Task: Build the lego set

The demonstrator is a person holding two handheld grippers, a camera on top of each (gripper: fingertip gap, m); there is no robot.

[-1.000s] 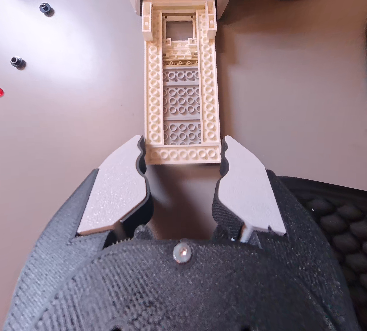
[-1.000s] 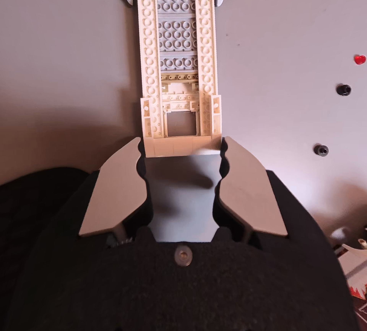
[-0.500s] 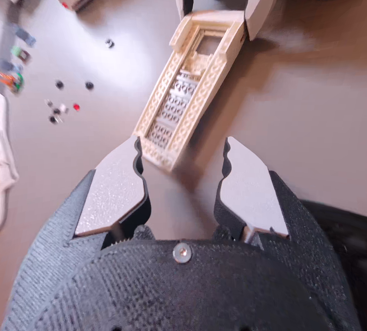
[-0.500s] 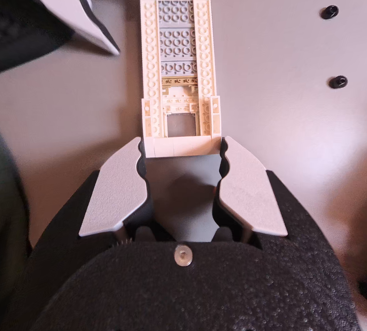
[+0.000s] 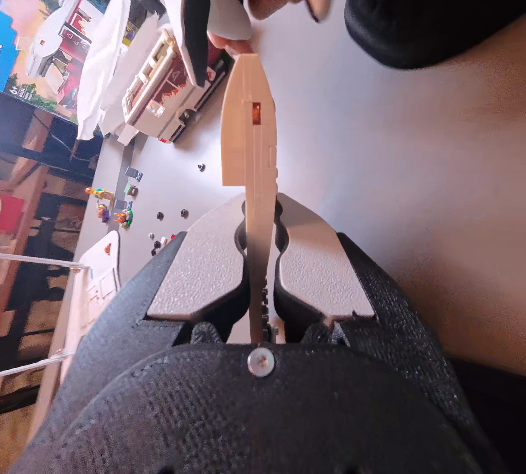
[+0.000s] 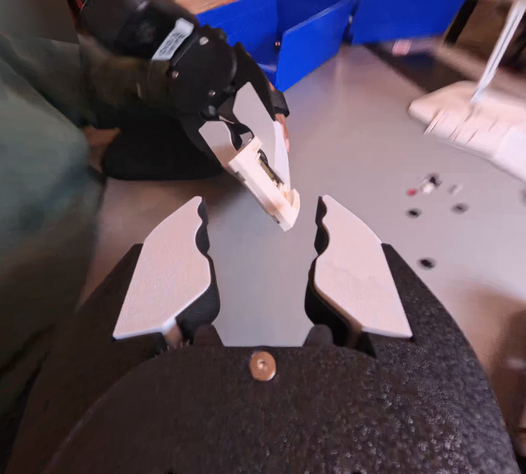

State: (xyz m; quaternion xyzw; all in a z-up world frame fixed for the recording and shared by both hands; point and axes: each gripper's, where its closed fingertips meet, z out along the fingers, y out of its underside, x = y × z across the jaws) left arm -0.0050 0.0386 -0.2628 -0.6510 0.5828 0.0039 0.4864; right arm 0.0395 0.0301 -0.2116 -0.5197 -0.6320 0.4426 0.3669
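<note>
**Left tool grips the cream brick panel; right tool stands wide and bare**

My left tool (image 5: 260,204) is closed narrow on a long cream brick-built panel (image 5: 250,124), turned on edge so I see its thin side; both pads press its faces, and the panel runs forward past the fingertips, lifted off the grey desk (image 5: 370,147). A small orange piece sits on its upper edge. In the right wrist view the same panel (image 6: 264,184) juts down from that tool toward my right tool (image 6: 262,212), whose fingers (image 6: 170,261) stand wide apart with nothing between them; the panel's tip hangs just ahead of the gap, touching neither pad.

Farther out on the desk, left of the held panel, I see scattered small black round pieces (image 5: 184,212), a few minifigures (image 5: 113,212), and a partly built cream and dark red brick model (image 5: 159,96) beside a white cloth (image 5: 99,62). Beyond that stands a picture box (image 5: 34,33). The right view shows blue bins (image 6: 284,25) at the desk's far edge.
</note>
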